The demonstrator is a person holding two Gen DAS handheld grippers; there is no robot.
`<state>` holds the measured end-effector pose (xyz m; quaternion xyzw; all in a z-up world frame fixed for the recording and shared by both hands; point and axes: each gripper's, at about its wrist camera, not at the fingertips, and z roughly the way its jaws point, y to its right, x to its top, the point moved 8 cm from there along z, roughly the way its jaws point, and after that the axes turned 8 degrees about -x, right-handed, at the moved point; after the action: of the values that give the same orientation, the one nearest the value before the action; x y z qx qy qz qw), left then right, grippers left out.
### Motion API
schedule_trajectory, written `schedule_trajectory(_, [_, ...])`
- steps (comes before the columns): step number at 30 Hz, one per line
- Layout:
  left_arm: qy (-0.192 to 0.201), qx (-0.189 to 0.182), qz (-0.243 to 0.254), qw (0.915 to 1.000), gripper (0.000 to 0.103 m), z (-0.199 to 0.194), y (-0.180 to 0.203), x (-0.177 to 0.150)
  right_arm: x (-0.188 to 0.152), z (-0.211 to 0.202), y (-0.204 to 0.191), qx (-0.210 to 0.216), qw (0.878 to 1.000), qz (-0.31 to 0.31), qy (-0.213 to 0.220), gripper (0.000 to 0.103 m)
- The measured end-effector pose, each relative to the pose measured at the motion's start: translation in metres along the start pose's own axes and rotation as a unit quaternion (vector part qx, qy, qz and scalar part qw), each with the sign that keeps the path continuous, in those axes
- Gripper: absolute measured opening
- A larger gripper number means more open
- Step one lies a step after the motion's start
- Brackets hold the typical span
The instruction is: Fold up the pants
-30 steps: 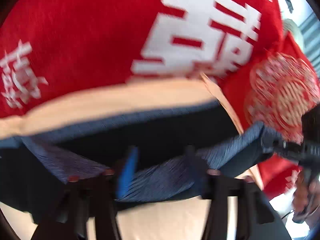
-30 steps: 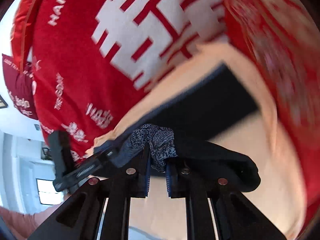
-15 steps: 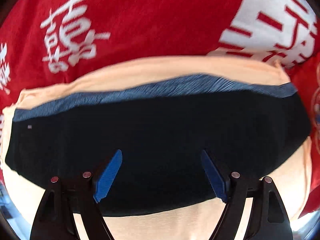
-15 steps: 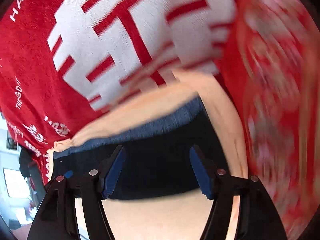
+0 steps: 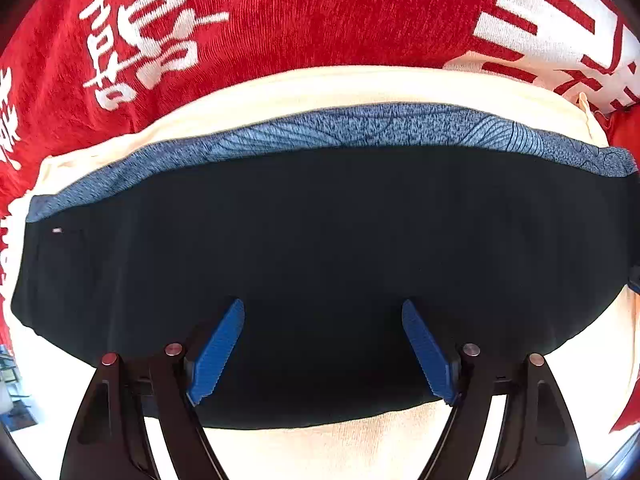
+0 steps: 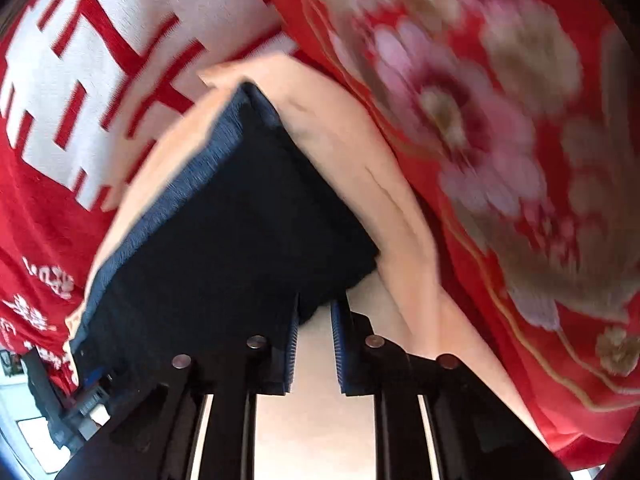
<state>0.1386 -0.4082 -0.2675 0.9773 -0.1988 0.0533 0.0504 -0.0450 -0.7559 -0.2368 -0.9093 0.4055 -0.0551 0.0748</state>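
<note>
The dark navy pants lie folded flat on a cream cloth, with a blue patterned band along their far edge. My left gripper is open, its blue pads spread wide just above the near part of the pants, holding nothing. In the right wrist view the pants show as a dark folded slab with the blue band on the left. My right gripper has its jaws narrowed around the near right corner of the pants; a gap shows between the pads below the cloth.
A red blanket with white characters lies under the cream cloth. A red flowered quilt lies to the right. The cream cloth rims the pants on all sides. The other gripper's frame shows at the lower left.
Both grippers let go of the raised pants edge, and the pants now lie folded flat. My left gripper opened wide. My right gripper opened, then narrowed at the pants' near right corner.
</note>
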Motion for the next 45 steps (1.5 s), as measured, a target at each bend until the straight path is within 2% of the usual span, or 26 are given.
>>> schedule_trajectory(1, [0.014,-0.005,0.0,0.9999,0.082,-0.008,0.0,0.008,-0.001,-0.009,-0.001,-0.018,1.0,-0.019,0.003,0.03])
schedule_trajectory(2, [0.026,-0.006,0.001,0.9996,0.082,-0.014,-0.001,0.015,0.0,-0.018,-0.004,-0.026,0.999,-0.033,0.011,0.03])
schedule_trajectory(4, [0.046,-0.007,0.001,0.9989,0.082,-0.02,-0.003,0.034,0.006,-0.044,-0.023,-0.009,0.996,-0.072,0.048,0.03])
schedule_trajectory(6, [0.048,-0.002,-0.002,0.9989,0.082,-0.013,-0.005,0.05,0.012,-0.053,-0.05,-0.002,0.988,-0.133,0.074,0.03])
schedule_trajectory(10, [0.05,0.01,-0.009,0.9987,0.082,0.013,-0.001,0.086,0.045,-0.022,-0.097,0.002,0.976,-0.204,0.074,0.03])
schedule_trajectory(12, [0.049,0.021,-0.008,0.9985,0.085,0.03,-0.005,0.095,0.064,0.01,-0.106,-0.021,0.972,-0.224,0.06,0.03])
schedule_trajectory(13, [0.054,0.015,-0.017,0.9983,0.095,0.031,-0.011,0.097,0.067,0.019,-0.106,-0.035,0.972,-0.225,0.055,0.023])
schedule_trajectory(14, [0.055,0.014,-0.027,0.998,0.095,0.032,-0.018,0.098,0.076,0.026,-0.097,-0.039,0.974,-0.217,0.054,0.02])
schedule_trajectory(16, [0.056,0.026,-0.054,0.9966,0.095,0.028,-0.049,0.093,0.09,0.022,-0.079,-0.015,0.982,-0.178,0.061,0.017])
schedule_trajectory(19, [0.043,0.039,-0.106,0.9927,0.095,0.019,-0.096,0.079,0.097,0.01,-0.057,-0.013,0.991,-0.122,0.06,0.018])
schedule_trajectory(20, [0.039,0.046,-0.123,0.9906,0.095,0.011,-0.114,0.072,0.092,0.005,-0.058,-0.019,0.991,-0.118,0.055,0.022])
schedule_trajectory(22, [0.035,0.064,-0.123,0.9897,0.095,-0.002,-0.132,0.06,0.076,-0.006,-0.068,-0.025,0.99,-0.128,0.052,0.026])
schedule_trajectory(25, [0.035,0.074,-0.115,0.9899,0.095,-0.021,-0.154,0.038,0.03,-0.019,-0.101,0.052,0.989,-0.14,0.02,0.028])
schedule_trajectory(28, [0.031,0.076,-0.118,0.9896,0.095,-0.028,-0.177,0.01,-0.033,-0.02,-0.144,0.121,0.98,-0.156,-0.035,0.039])
schedule_trajectory(30, [0.034,0.075,-0.117,0.9897,0.095,-0.037,-0.197,-0.003,-0.079,-0.016,-0.177,0.165,0.969,-0.166,-0.074,0.04])
schedule_trajectory(32, [0.037,0.079,-0.109,0.9902,0.095,-0.039,-0.213,-0.007,-0.137,-0.006,-0.222,0.218,0.953,-0.17,-0.122,0.04])
schedule_trajectory(35, [0.038,0.094,-0.096,0.9902,0.095,-0.044,-0.26,-0.02,-0.193,0.022,-0.278,0.26,0.937,-0.161,-0.171,0.04])
schedule_trajectory(38, [0.046,0.105,-0.083,0.9899,0.095,-0.041,-0.303,-0.019,-0.24,0.049,-0.321,0.289,0.927,-0.145,-0.193,0.04])
schedule_trajectory(41, [0.04,0.116,-0.083,0.9889,0.095,-0.028,-0.355,-0.025,-0.264,0.075,-0.353,0.291,0.926,-0.13,-0.201,0.04])
schedule_trajectory(42, [0.038,0.114,-0.085,0.9891,0.095,-0.028,-0.358,-0.029,-0.266,0.086,-0.364,0.29,0.927,-0.12,-0.204,0.04])
schedule_trajectory(45, [0.056,0.079,-0.079,0.9921,0.096,-0.022,-0.37,-0.031,-0.269,0.089,-0.368,0.301,0.928,-0.098,-0.197,0.041])
